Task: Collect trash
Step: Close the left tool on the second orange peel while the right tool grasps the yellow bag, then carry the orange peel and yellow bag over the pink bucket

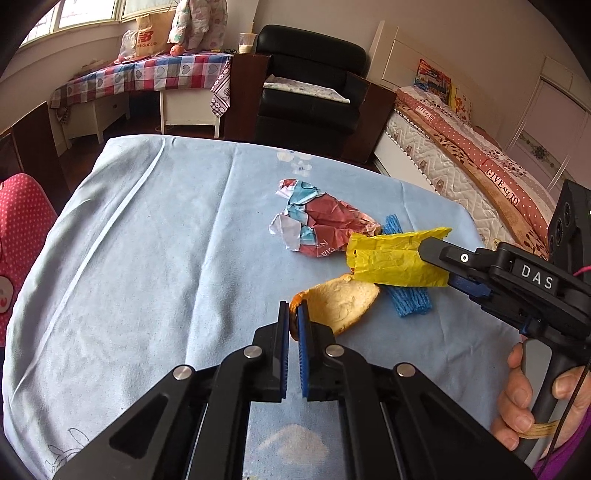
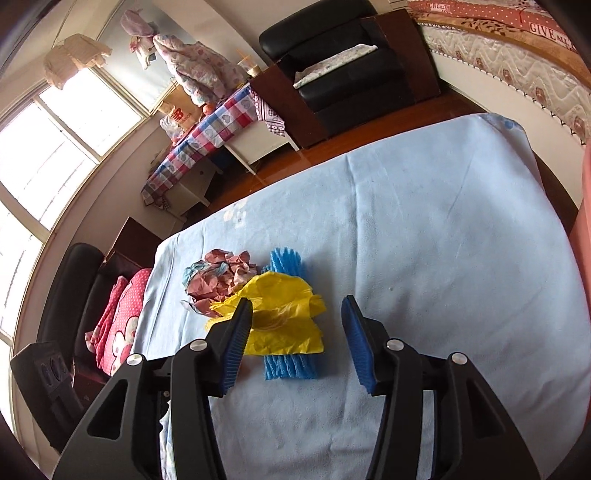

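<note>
I read "DAS" on the right gripper (image 1: 436, 264) body, "New Balance" on the paper bag (image 1: 149, 35), and "GIVE ALL TO" on the bedspread (image 1: 502, 186).

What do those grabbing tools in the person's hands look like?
Each gripper is black, angular plastic with silver round bolts and two fingers faced with ribbed blue pads. The right gripper carries white "DAS" lettering, a grey-and-black handle and a thin dark cable. A purple sleeve shows beside it.

Bright window (image 2: 55, 147) daylight, fisheye-warped edges
</note>
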Available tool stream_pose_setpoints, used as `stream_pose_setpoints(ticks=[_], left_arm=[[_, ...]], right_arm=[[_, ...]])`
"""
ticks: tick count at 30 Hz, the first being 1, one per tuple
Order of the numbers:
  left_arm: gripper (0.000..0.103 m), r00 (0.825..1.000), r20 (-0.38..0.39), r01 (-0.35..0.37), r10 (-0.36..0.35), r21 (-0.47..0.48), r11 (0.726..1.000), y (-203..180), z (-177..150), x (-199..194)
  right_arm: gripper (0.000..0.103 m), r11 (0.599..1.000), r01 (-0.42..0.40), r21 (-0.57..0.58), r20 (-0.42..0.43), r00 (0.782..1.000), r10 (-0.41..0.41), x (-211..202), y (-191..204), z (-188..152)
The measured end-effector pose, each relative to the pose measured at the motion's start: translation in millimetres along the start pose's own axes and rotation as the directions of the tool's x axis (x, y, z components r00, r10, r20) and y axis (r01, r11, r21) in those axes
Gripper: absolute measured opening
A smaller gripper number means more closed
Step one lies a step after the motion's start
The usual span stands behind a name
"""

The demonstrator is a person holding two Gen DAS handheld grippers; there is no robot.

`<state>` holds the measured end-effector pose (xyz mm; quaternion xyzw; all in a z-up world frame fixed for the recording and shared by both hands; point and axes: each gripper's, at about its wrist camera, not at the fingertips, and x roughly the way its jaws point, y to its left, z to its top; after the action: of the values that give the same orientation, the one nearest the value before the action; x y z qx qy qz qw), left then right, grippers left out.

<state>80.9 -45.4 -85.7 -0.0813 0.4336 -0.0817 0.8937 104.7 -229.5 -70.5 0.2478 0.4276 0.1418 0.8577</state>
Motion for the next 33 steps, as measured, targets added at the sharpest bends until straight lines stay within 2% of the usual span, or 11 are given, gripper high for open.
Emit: stream_pose_setpoints(ticks=[3, 4, 7, 12, 13, 19, 23, 33], left_arm=[[0.004, 1.000, 0.003, -0.003, 0.003, 0.001, 1.000, 2, -1, -2], [0.004, 1.000, 0.003, -0.004, 0.004, 0.000, 1.000, 2, -1, -3], [0.004, 1.000, 0.007, -0.010, 0.010, -0.003, 1.000, 3, -1, -6], [0.004, 1.000, 0.022, -0.010, 0.010, -0.003, 1.000, 3, -2, -18], [0.004, 1.000, 0.026, -0.010, 0.010, -0.002, 1.000, 2, -3, -21], [0.004, 0.998, 0.062, 0.014, -0.015, 0.021, 1.000, -12, -2, -45], [0.004, 0.995, 0.089, 0.038, -0.041, 0.043, 0.998, -28, -3, -63], [0.004, 0.985, 0.113, 0.112, -0.129, 0.144, 0.983, -94, -1, -86]], right_arm=[[0.048, 1.000, -0.005, -0.014, 0.021, 1.000, 0.005, -5, 2, -2], [0.033, 1.000, -0.004, -0.024, 0.021, 1.000, 0.005, -5, 3, -3], [0.020, 0.999, -0.006, -0.049, 0.019, 1.000, 0.007, -9, 7, -6], [0.016, 0.998, -0.022, -0.066, 0.055, 0.998, 0.025, -34, 11, -14], [0.009, 0.997, -0.021, -0.069, 0.063, 0.998, 0.025, -40, 11, -16], [0.009, 0.997, 0.006, -0.075, 0.138, 0.990, 0.004, -87, 8, -28], [0.005, 0.997, 0.027, -0.069, 0.191, 0.981, -0.013, -118, 2, -32], [0.005, 0.994, 0.103, -0.020, 0.339, 0.936, -0.090, -201, -30, -43]])
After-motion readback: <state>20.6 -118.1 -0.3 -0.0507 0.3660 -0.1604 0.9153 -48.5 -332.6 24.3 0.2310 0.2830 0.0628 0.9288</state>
